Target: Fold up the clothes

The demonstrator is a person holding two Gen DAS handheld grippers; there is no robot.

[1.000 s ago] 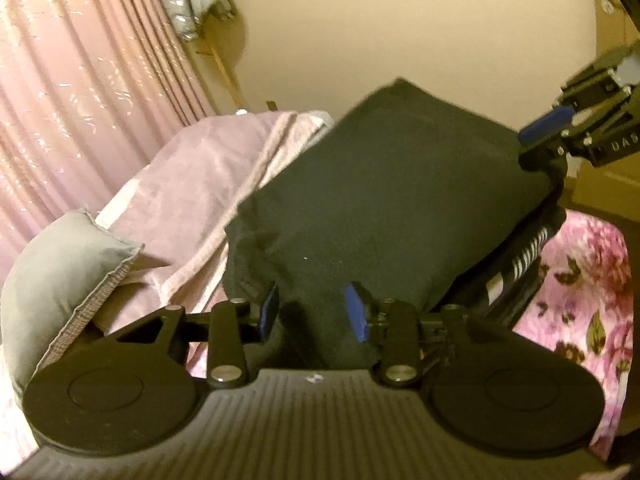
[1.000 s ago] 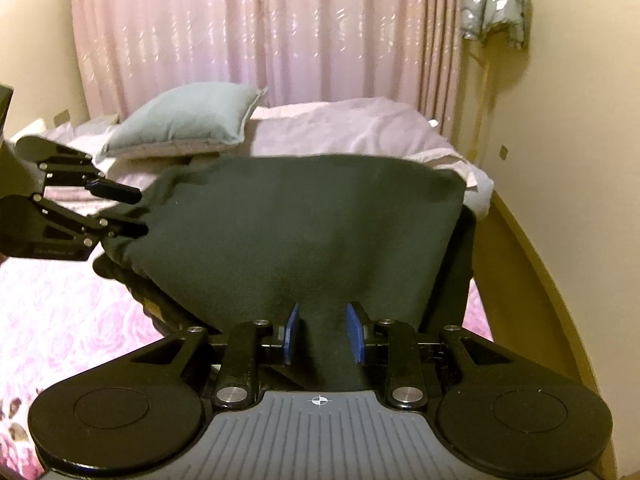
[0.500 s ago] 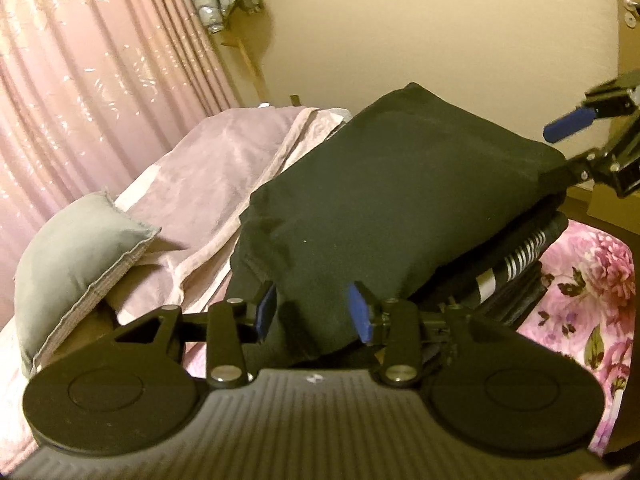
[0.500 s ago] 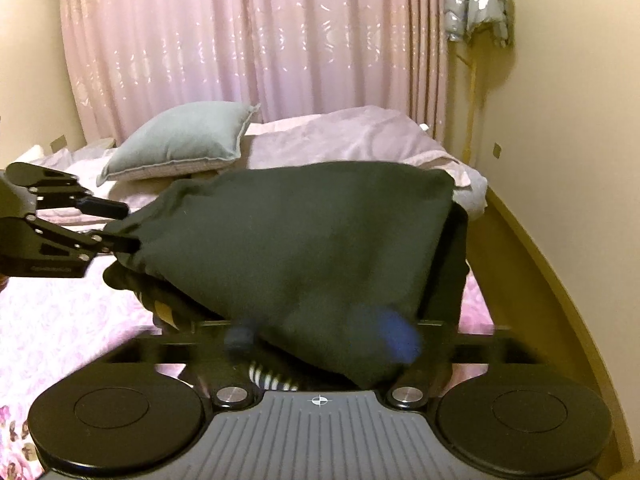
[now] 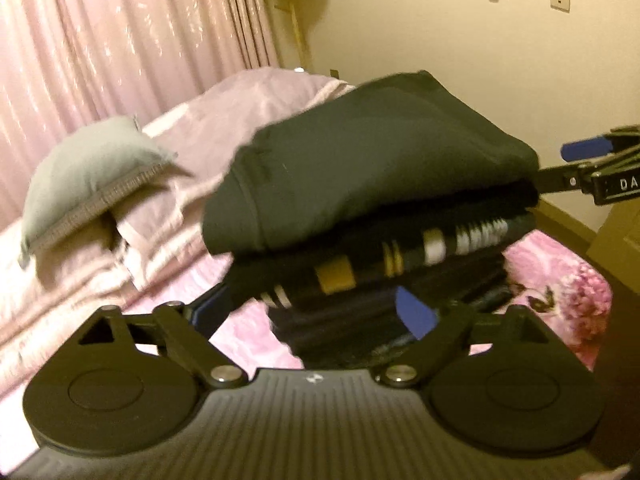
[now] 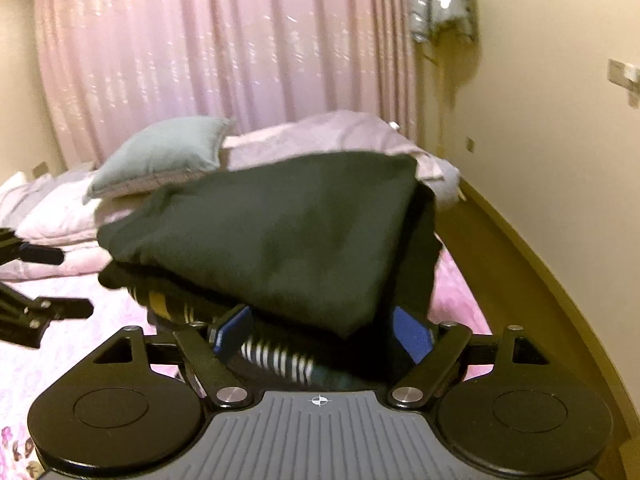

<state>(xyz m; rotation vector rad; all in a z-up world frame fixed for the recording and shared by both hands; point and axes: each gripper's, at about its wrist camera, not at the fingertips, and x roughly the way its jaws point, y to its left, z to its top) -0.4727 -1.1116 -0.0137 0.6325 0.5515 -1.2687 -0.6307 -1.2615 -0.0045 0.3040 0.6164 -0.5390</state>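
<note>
A folded dark green garment (image 5: 372, 168) lies on top of a stack of folded clothes (image 5: 404, 264) with black, yellow and white stripes on the bed. It also shows in the right wrist view (image 6: 276, 236), above the striped stack (image 6: 276, 356). My left gripper (image 5: 316, 312) is open and empty, jaws wide, just in front of the stack's lower layers. My right gripper (image 6: 324, 330) is open and empty, jaws wide at the stack's near corner. The right gripper shows at the far right of the left view (image 5: 588, 168). The left gripper shows at the left edge of the right view (image 6: 48, 280).
The stack sits on a pink floral bedsheet (image 5: 560, 276). A grey pillow (image 5: 92, 176) and a pale pink duvet (image 5: 224, 120) lie behind it. Pink curtains (image 6: 224, 52) hang at the back. A cream wall (image 5: 460, 36) and wooden bed edge (image 6: 532, 264) lie to the right.
Both grippers have let go of the dark green garment and opened wide. The garment now rests on the stack, and both grippers have drawn back and lower.
</note>
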